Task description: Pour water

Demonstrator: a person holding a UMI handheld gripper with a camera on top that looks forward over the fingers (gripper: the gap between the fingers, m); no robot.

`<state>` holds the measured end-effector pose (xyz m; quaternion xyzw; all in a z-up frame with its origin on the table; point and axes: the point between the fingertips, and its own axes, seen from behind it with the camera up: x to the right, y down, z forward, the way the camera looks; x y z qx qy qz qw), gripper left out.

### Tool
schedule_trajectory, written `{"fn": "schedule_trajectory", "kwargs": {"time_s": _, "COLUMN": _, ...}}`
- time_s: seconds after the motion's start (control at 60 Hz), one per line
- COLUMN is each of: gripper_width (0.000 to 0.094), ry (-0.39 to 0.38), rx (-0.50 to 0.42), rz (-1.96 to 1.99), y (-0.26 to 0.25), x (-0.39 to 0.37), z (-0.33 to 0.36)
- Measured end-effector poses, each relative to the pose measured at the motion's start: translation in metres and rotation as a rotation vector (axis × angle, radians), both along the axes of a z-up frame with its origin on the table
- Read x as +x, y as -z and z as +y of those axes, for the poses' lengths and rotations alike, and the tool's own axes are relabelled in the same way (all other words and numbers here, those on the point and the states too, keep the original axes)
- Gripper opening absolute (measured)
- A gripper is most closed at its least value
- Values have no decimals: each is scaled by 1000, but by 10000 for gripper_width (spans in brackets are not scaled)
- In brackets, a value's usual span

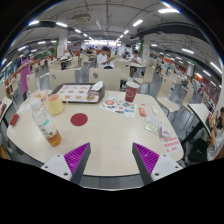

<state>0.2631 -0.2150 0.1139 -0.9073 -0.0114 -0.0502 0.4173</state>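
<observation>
My gripper (111,160) hangs open above the near part of a round pale table (105,135), and nothing sits between its purple pads (76,155). A clear plastic bottle (45,125) with an orange-tinted lower part stands ahead of the left finger, off to the left. A red paper cup (131,94) stands further off, near the table's middle, slightly right. A clear glass or small cup (153,125) sits ahead of the right finger.
A dark red coaster (79,119) lies left of centre. A tray with food (78,93) and a yellow bowl (54,103) are at the far left. Printed cards (118,106) lie mid-table and another (171,144) lies at the right. Chairs and a person (104,60) are beyond.
</observation>
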Motion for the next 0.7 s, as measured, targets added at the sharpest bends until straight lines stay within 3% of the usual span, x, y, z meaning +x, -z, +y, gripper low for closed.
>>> {"fn": "schedule_trajectory", "kwargs": {"time_s": 0.133, "gripper_width": 847, "ry": 5, "rx": -21, "rz": -6, "y": 6, "x": -5, "z": -6}}
{"fn": "schedule_trajectory", "kwargs": {"time_s": 0.333, "gripper_width": 848, "ry": -14, "rx": -41, "rz": 9, "y": 31, "x": -89, "z": -53}}
{"fn": "schedule_trajectory", "kwargs": {"time_s": 0.7, "gripper_width": 848, "ry": -75, "rx": 96, "rz": 109, "y": 41, "x": -220, "z": -4}}
